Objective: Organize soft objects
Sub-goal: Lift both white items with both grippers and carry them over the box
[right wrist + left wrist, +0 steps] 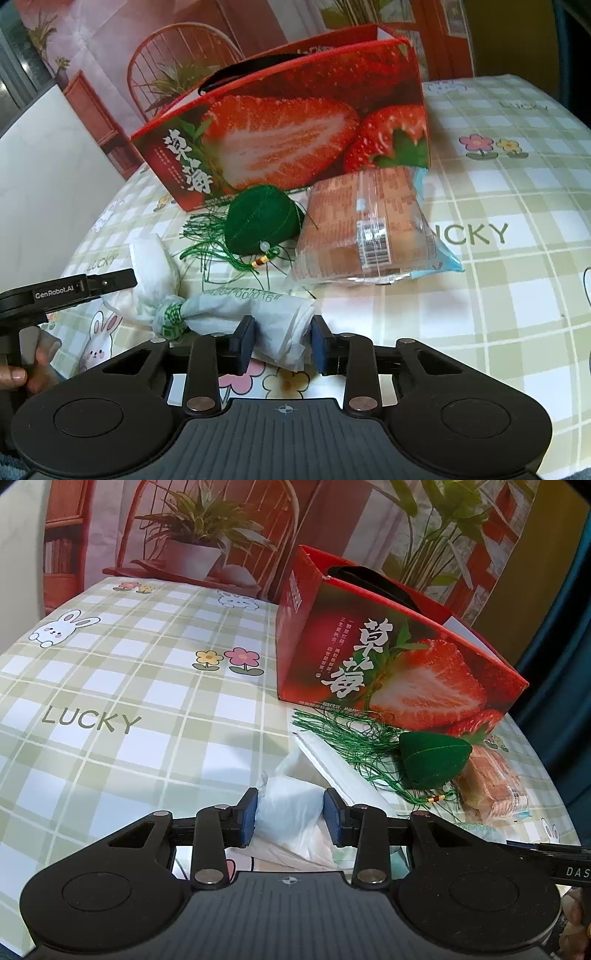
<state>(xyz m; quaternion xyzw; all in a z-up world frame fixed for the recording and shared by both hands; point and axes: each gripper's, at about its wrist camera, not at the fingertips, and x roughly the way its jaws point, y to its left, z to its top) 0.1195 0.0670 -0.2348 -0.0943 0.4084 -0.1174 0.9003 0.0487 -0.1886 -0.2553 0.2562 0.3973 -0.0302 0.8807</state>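
In the left wrist view, the left gripper fills the bottom of the frame, its two blue pads pinching one end of a crumpled white plastic bag at lower centre. Just right of the bag lies a flat white sheet, and on it a green stuffed zongzi-shaped ornament with long green tassel threads fanning toward the left. Right of the ornament, at the frame's right edge, sits a clear packet of brown cake. Behind these, in the upper right, stands a red strawberry-printed box with a black handle, open at the top. All rest on a green-checked tablecloth printed with rabbits, flowers and "LUCKY".

In the right wrist view, the right gripper occupies the bottom, its pads pressed onto the other end of the plastic bag, which runs toward the left with a knot printed in green. At the left edge, part of the left gripper shows, held by a hand. Above the bag, at mid-frame, the green ornament touches the cake packet on its right. The strawberry box stands behind both, across the upper centre, on the tablecloth.
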